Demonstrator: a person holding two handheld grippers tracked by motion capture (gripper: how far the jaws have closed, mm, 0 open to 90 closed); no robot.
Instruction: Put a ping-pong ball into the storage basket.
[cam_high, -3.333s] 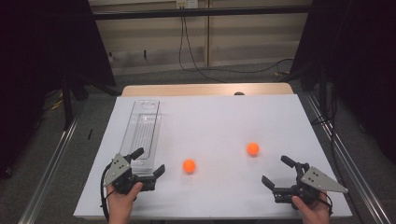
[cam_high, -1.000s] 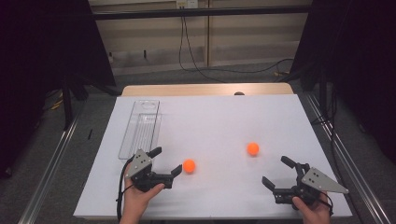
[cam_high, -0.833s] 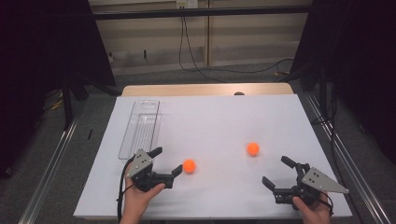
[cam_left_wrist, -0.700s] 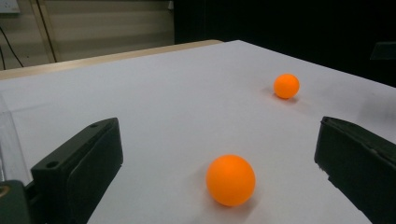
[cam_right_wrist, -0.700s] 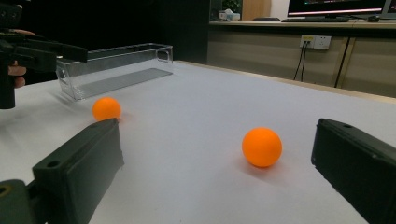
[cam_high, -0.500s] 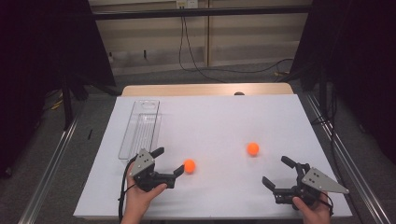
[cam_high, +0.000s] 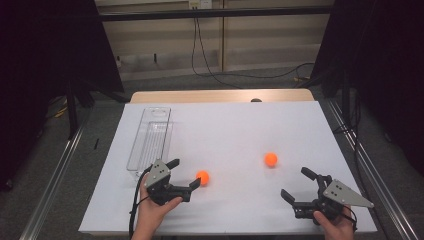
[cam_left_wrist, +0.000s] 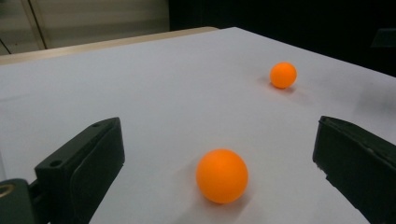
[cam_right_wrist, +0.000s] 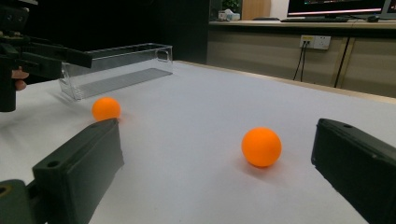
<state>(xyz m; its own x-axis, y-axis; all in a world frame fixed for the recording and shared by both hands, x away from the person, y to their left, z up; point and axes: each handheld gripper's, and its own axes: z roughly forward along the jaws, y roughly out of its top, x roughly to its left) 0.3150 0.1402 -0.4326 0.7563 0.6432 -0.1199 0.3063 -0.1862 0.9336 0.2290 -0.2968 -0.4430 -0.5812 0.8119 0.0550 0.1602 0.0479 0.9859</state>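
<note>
With both balls loose on the table and the tray (cam_high: 150, 137) at far left empty, nothing is done: left gripper (cam_high: 186, 176) gapes wide around the near ball (cam_high: 202, 177), right gripper (cam_high: 299, 186) waits wide, short of the far ball (cam_high: 270, 159).

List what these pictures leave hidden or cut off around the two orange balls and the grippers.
- Left gripper: left gripper view, bottom edge cuts both jaws.
- Near orange ball: high view, one jaw crosses its edge, so contact is unclear.
- Clear tray: right gripper view, the other gripper covers its left end.
- Right gripper: high view, bottom edge cuts the hand.
</note>
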